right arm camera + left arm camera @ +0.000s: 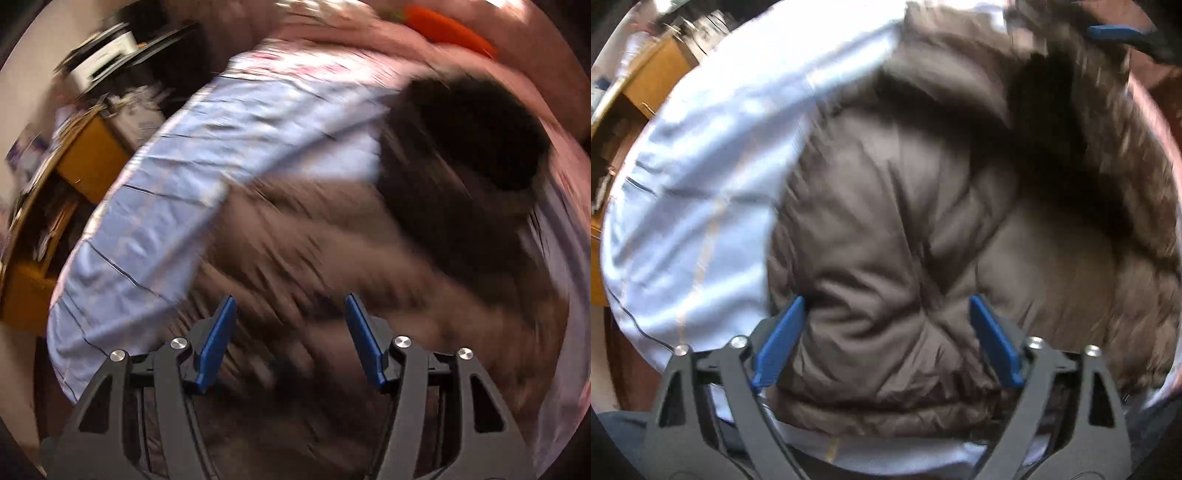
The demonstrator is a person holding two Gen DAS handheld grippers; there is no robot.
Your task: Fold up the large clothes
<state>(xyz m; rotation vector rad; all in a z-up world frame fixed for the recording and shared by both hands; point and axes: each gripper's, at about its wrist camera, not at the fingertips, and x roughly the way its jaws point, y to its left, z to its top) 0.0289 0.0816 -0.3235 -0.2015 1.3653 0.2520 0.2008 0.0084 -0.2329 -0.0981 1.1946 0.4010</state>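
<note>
At the far left stood one yellow-brown wooden cabinet (pixel 661 70), beside a bed under one pale blue sheet (pixel 701 177). One brown padded jacket (pixel 897 229) lay rumpled on the sheet, filling the middle and right, its dark hood (pixel 476 136) at the far right. The left gripper (pixel 888 339) pointed steeply down over the jacket's near edge, jaws wide apart, fabric between them but unpinched. The right gripper (pixel 290 339) tilted down likewise, jaws apart; blur hid any contact.

A home bedroom: bed with pale blue sheet (pixel 701 177), wooden shelving (pixel 85 162) alongside.
</note>
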